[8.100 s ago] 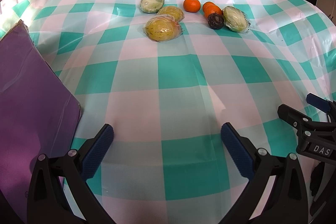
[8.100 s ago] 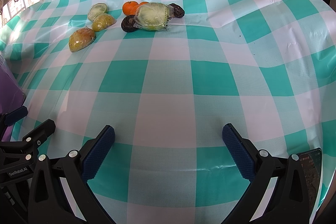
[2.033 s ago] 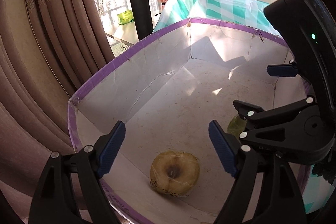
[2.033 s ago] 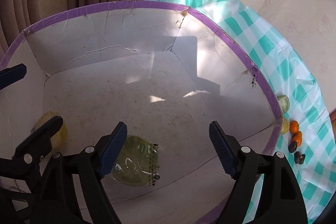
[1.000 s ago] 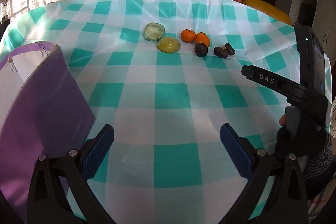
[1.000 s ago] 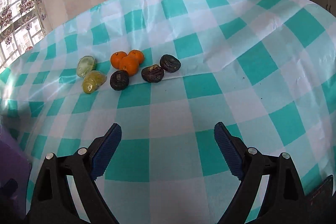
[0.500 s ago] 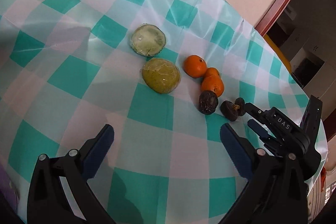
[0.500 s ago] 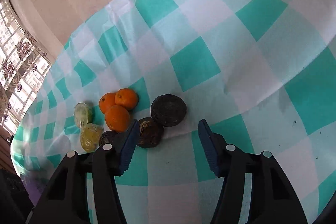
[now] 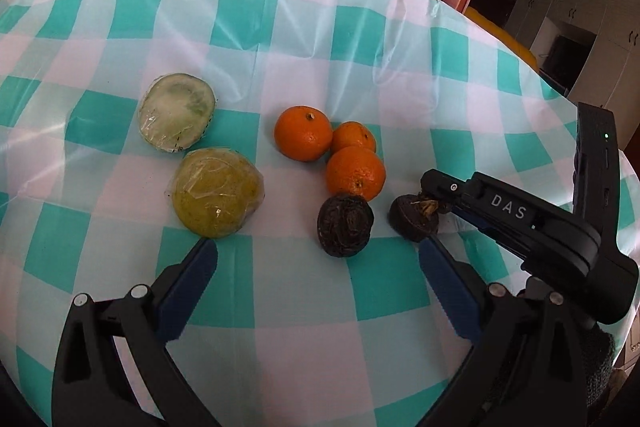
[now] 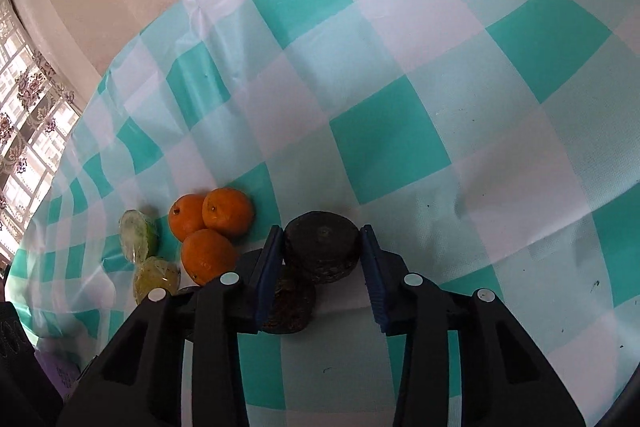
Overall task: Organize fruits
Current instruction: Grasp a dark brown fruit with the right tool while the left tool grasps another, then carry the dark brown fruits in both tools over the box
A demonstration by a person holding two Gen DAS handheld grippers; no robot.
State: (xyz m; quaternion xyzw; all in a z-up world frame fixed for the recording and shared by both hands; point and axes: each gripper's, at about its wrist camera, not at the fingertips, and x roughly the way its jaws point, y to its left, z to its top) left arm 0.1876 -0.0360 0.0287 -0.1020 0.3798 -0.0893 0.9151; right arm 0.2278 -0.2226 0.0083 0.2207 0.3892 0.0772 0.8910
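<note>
Closing on a dark wrinkled fruit [image 10: 322,251], the right gripper [image 10: 322,253] has a blue pad against each flank of it – the left pad touching, the right pad touching or a hair off – so the grasp looks made or all but made, with the fruit resting on the checked tablecloth [image 10: 384,143]. The low, flat approach makes sense: the fruit is squat, and pinching across its widest part gives the pads the most to bear on. A second dark fruit [image 10: 290,307] sits just under and behind the left finger, touching or nearly touching the first, so lifting straight up would likely avoid dragging it.

Just left of the fingers three oranges [image 10: 214,227] huddle together, and farther left lie two plastic-wrapped halves, one pale green [image 10: 138,235] and one yellowish [image 10: 156,277].

The left gripper [image 9: 318,289] hangs spread wide with nothing between its pads. Ahead of it and slightly right lies a third dark fruit [image 9: 345,225]; the wrapped yellow half is beside its left fingertip. It seems poised to take one of these – which one cannot be told.

Since much fruit remains on the cloth, the sorting is probably only partway done.
</note>
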